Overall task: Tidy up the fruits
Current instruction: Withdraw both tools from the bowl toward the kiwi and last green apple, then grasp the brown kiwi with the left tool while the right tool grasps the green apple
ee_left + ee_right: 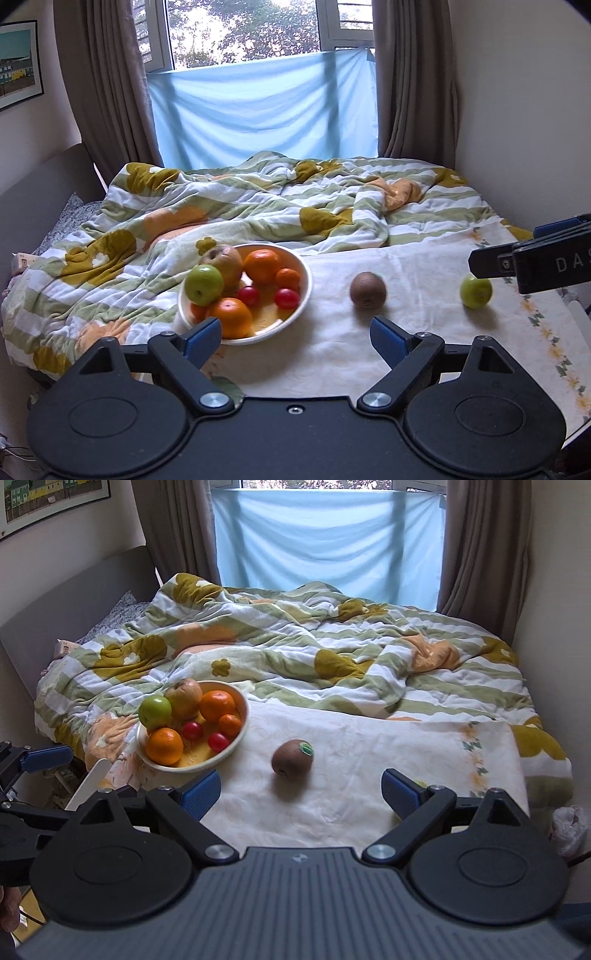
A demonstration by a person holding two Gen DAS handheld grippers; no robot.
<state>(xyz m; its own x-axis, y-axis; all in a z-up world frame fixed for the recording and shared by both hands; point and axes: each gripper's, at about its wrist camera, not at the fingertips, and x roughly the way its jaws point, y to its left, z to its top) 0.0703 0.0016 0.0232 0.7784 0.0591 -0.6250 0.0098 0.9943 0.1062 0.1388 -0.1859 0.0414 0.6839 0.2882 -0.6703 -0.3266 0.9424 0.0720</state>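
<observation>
Left wrist view shows, nearest, the left gripper (295,332) with its blue-padded black jaws spread wide and nothing between them, hovering over the pale floral cloth (332,354) spread on the bed. Just beyond its right finger lies the brown fuzzy kiwi (368,289), alone on the cloth; the right wrist view shows a green sticker on its top. It will likely handle as a light, slightly soft fruit with a rough skin that grips well, though a hard squeeze could bruise it and it may roll on the soft cloth, so taking it across its middle looks best. Farther right sits the small green apple (475,291), firm and smooth, probably slippery under the pads, best held at its widest girth. The right gripper (301,790), jaws also wide apart and empty, hangs just above this apple; in the right wrist view the fruit is almost hidden behind the right finger. To the left of the kiwi, the white round bowl (304,266) already holds oranges, apples and small red fruits, and is probably where both loose fruits belong. Behind lies the rumpled striped flowered quilt (258,192)
</observation>
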